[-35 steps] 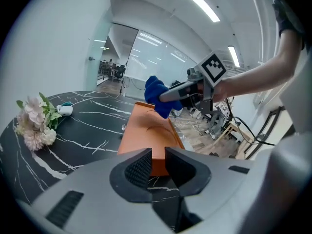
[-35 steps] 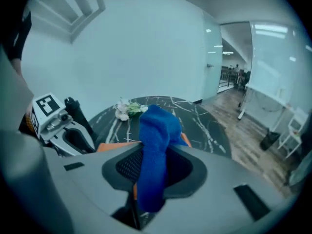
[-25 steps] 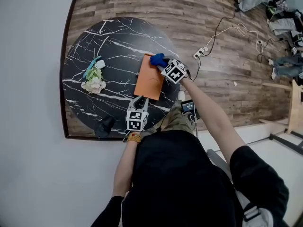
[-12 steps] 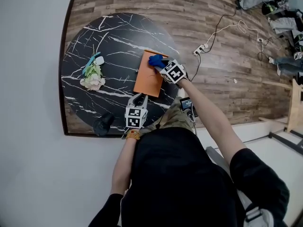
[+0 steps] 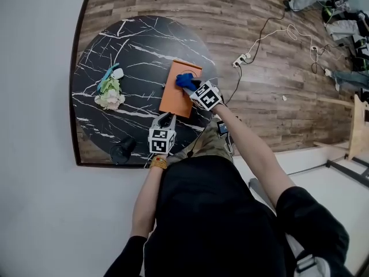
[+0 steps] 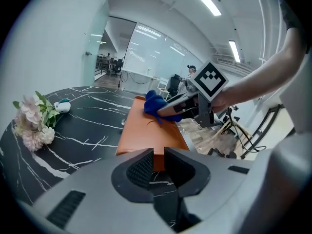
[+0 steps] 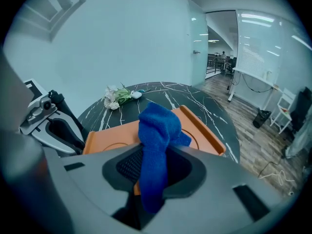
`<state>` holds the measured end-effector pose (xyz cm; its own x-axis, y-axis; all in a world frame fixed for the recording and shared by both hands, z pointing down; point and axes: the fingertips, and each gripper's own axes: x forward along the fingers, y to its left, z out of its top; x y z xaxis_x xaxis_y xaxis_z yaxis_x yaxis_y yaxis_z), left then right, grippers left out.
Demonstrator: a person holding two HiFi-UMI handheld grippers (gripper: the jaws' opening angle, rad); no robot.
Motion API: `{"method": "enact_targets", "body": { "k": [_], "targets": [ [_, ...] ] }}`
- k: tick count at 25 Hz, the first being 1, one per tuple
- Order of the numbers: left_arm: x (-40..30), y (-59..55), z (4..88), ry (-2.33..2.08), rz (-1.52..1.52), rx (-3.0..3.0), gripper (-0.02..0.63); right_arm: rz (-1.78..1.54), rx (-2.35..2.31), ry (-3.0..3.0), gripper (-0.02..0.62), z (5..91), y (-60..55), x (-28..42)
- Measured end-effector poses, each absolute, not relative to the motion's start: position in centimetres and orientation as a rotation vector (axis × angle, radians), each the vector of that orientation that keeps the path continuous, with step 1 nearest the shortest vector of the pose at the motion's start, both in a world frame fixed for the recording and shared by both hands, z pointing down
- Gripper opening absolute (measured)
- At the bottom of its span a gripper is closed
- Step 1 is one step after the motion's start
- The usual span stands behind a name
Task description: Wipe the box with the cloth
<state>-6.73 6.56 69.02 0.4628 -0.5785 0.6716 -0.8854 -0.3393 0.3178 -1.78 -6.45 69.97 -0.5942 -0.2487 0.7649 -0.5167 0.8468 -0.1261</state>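
Head view shows the orange box point(image 5: 173, 100) lying flat on the black bench point(image 5: 132, 45), close to the person. The right gripper point(image 5: 190, 85) has its fingers point(image 7: 127, 168) squeezed tight on the blue cloth point(image 5: 183, 79), and the cloth sits on top of the box. The left gripper point(image 5: 166, 119) pinches the near end of the box to keep it steady. I think the wiping is under way, and the near part may need a rub too. Flowers point(image 5: 109, 94) and a small black thing point(image 5: 123, 150) lie well apart from the box. Nothing blocks the way.
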Motion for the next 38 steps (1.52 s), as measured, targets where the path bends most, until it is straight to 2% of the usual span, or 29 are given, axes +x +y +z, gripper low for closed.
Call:
{"method": "enact_targets", "body": {
  "k": [12, 18, 25, 32, 38],
  "targets": [
    [-6.6, 6.8, 68.9, -1.242, 0.602, 2.025, 0.067, 0.332, 0.603, -2.259, 0.095, 69.3, -4.8, -0.7],
    [-6.7, 6.8, 68.9, -1.241, 0.603, 2.017, 0.067, 0.232, 0.464, -2.283, 0.095, 69.2, -0.6, -2.3],
    [-6.8, 6.8, 69.0, -1.254, 0.586, 1.996, 0.067, 0.274, 0.357, -2.322, 0.095, 69.3, 4.4, -3.9],
    [-6.7, 6.9, 69.0, -1.253, 0.588, 1.992, 0.067, 0.412, 0.241, -2.372, 0.095, 69.3, 4.3, -4.1],
    [-6.8, 6.8, 69.0, -1.259, 0.589, 1.984, 0.067, 0.262, 0.284, -2.408, 0.097, 67.0, 0.4, -2.7]
  ]
}}
